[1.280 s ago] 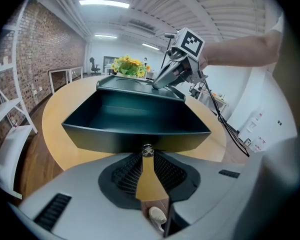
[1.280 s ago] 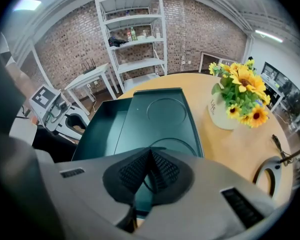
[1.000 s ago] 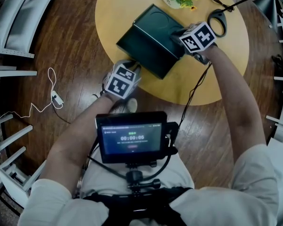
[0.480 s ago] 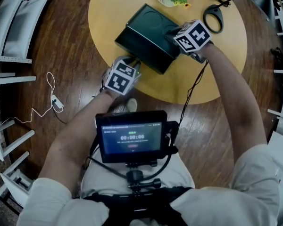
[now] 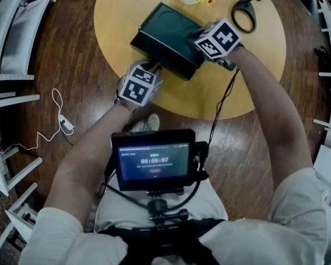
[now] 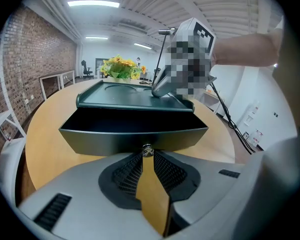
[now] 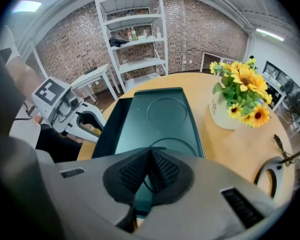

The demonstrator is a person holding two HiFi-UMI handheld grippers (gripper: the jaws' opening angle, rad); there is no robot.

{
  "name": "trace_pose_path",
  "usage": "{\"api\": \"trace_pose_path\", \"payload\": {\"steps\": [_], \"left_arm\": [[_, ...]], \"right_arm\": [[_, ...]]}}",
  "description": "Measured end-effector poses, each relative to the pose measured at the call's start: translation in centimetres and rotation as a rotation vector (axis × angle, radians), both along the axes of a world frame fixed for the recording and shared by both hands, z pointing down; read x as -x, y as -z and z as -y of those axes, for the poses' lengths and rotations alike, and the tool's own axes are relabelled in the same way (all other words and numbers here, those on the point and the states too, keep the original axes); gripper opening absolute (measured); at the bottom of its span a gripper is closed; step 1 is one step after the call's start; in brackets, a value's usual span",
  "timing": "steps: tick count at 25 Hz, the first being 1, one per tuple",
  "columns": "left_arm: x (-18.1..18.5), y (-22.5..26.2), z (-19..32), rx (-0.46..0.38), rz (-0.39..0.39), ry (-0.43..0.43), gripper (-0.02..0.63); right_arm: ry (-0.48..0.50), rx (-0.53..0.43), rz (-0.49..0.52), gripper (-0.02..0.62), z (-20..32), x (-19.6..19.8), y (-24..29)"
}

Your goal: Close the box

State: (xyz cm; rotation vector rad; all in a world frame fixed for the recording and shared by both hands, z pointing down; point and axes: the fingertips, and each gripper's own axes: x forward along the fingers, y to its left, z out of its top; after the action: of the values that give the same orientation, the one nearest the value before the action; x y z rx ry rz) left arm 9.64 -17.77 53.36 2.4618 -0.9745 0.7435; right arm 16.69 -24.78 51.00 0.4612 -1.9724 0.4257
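1. Room. A wooden floor [image 5: 71, 104] carries a round wooden table [image 5: 254, 76]. Only the right gripper view shows the brick wall [image 7: 200, 29] and the white shelving unit [image 7: 135, 39] against it. Only the left gripper view shows the ceiling light strips [image 6: 92, 3].

2. Task item. The dark green box [image 6: 135, 136] stands on the table, towards the edge nearest the person. Its lid [image 7: 157, 119] lies over it, nearly level. The head view and the right gripper view show the lid from above, with two moulded circles in its top. Only the left gripper view shows the dark gap open between the lid and the box's near wall, so the box is not fully closed.

3. Monitor. A screen [image 5: 153, 160] on the person's chest rig appears in the head view alone. Its counter reads "00:00:07"; the smaller text is not legible.

4. Left gripper [image 6: 147, 150]. The jaws are clenched together and hold nothing. The tips sit at the box's near wall.

5. Right gripper [image 7: 150, 153]. The jaws are clenched together and hold nothing. The left gripper view shows the tips touching the lid's top.

6. Flower pot [image 7: 225, 115]. It holds yellow sunflowers and stands beside the box's far end. The lettering on it looks like it begins "Life"; the rest is not legible.

7. Black ring-shaped item [image 5: 244, 14]. It lies on the table, well apart from the box.
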Motion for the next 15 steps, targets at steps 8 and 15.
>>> {"api": "trace_pose_path", "payload": {"steps": [8, 15], "left_arm": [[-0.8, 0.4, 1.4, -0.012, 0.001, -0.019, 0.061], [-1.5, 0.4, 2.5, -0.019, 0.000, -0.032, 0.061]], "right_arm": [[-0.002, 0.001, -0.002, 0.006, -0.2, 0.3, 0.2], [-0.011, -0.003, 0.007, 0.006, -0.1, 0.2, 0.2]]}}
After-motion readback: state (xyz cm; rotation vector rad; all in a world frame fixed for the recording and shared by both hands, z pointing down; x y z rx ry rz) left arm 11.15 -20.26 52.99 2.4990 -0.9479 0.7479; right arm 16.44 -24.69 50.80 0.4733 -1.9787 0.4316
